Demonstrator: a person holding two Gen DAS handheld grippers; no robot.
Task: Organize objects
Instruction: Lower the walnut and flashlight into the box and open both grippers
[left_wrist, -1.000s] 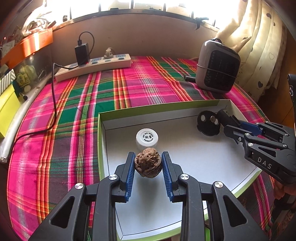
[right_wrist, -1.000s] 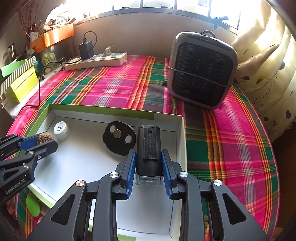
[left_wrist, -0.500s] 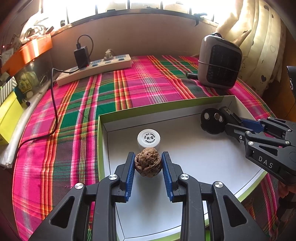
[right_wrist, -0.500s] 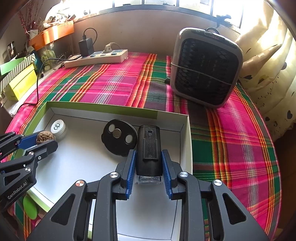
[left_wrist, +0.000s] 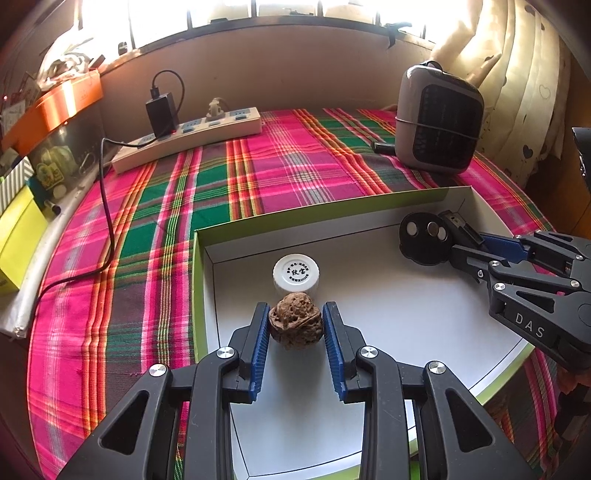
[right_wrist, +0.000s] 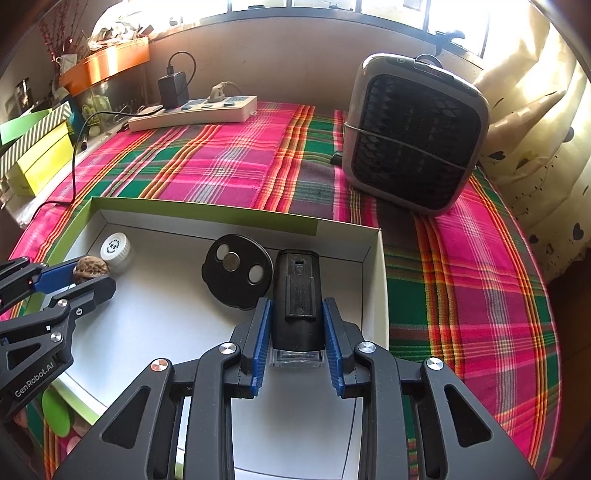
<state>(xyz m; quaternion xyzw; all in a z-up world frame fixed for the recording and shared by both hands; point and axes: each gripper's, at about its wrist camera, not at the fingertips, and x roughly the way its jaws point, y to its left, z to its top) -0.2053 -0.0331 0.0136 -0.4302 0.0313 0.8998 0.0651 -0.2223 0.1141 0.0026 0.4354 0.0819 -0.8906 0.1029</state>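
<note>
My left gripper (left_wrist: 295, 308) is shut on a brown walnut (left_wrist: 295, 325), low over the near-left part of a white box tray with a green rim (left_wrist: 332, 210). Just beyond the walnut lies a white bottle cap (left_wrist: 296, 272). My right gripper (right_wrist: 295, 302) is shut on a black oblong device with a clear end (right_wrist: 295, 291), inside the tray's right end (right_wrist: 373, 288). A black disc with three round studs (right_wrist: 236, 271) lies just left of it. The right wrist view also shows the left gripper (right_wrist: 88, 280) with the walnut (right_wrist: 90, 268), and the cap (right_wrist: 116, 248).
The tray sits on a pink and green plaid cloth (left_wrist: 258, 166). A grey heater (right_wrist: 413, 133) stands behind the tray on the right. A power strip (left_wrist: 192, 136) with a black charger and cable runs along the back left. Yellow boxes (right_wrist: 40, 162) lie at the left edge, a curtain (right_wrist: 535, 129) at the right.
</note>
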